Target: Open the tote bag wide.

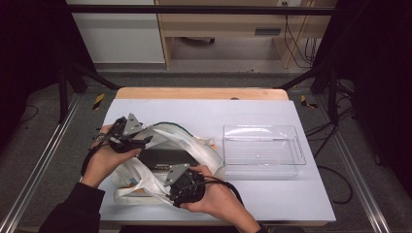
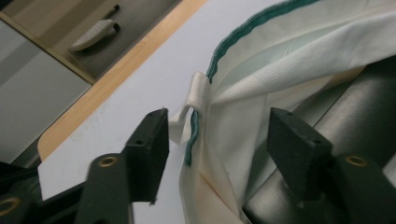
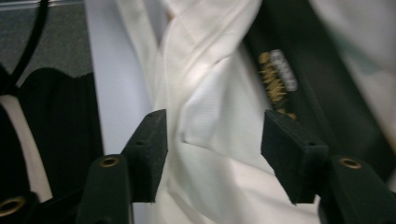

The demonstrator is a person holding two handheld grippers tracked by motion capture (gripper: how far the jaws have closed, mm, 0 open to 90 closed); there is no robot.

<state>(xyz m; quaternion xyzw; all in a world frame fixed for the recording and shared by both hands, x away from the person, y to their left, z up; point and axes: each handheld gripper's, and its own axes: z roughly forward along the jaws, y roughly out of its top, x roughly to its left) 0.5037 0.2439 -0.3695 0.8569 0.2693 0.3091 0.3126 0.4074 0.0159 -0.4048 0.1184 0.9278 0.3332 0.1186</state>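
The white cloth bag (image 1: 160, 160) lies at the left of the desk (image 1: 272, 204), draped around a dark box (image 1: 163, 156), beside a clear tray (image 1: 262, 150). The cloth looks soft, light and floppy; its green-stitched hem (image 2: 196, 126) seems the best hold. Left tool (image 1: 127, 138) and right tool (image 1: 182, 187) stand spread, cloth between unpinched. The box's label is too blurred to read.

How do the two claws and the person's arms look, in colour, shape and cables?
Both the left claw and the right claw are black, each topped by a grey three-cornered plate. In the gripper views, each has two blocky black jaws with matte pads and brass-coloured rivets. Black cables trail from both tools. The left forearm wears a black sleeve.
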